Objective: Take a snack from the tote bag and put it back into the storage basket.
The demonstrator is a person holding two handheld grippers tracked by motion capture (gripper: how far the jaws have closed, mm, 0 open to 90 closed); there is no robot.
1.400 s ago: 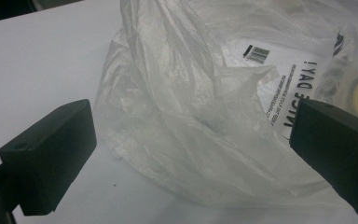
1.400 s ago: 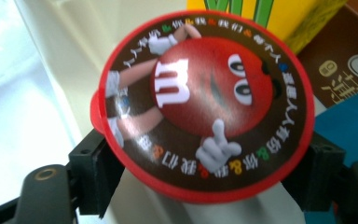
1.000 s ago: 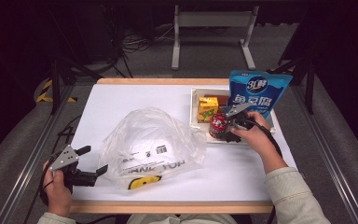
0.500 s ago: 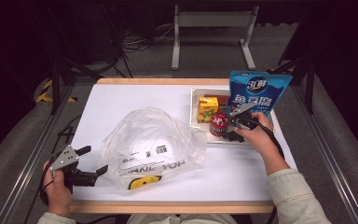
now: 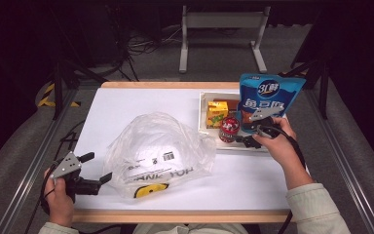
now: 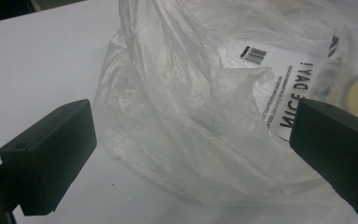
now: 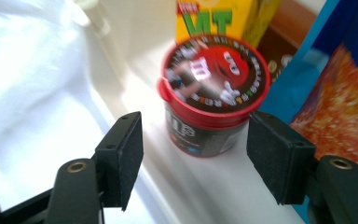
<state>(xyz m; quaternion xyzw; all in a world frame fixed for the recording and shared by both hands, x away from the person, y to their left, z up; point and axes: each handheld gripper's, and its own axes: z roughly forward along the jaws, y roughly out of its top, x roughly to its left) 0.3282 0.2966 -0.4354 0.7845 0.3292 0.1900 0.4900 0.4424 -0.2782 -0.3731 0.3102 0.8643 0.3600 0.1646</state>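
A small tub with a red lid [image 7: 213,93] stands at the white tray's [image 5: 204,127] near left edge, seen from above as the red tub [image 5: 230,127]. My right gripper [image 7: 198,158] faces it. Its jaws have just been closing, with the tub between and just beyond the pads, which are not touching it. From above, the right gripper [image 5: 239,134] sits beside the tub. A yellow carton [image 5: 216,114] and a blue snack bag [image 5: 269,100] stand in the tray. My left gripper [image 5: 97,168] is open at the near left, facing the crumpled clear plastic bag [image 6: 205,116].
The plastic bag [image 5: 160,151] covers the middle of the white table [image 5: 126,105]. The blue snack bag [image 7: 345,93] rises close on the right of my right gripper's pads, with the yellow carton [image 7: 214,18] just behind the tub. A metal stand [image 5: 221,34] lies beyond the far edge.
The right hand has lifted and shifted slightly by the tub, and its jaws stand narrower. The left hand and the plastic bag have not moved.
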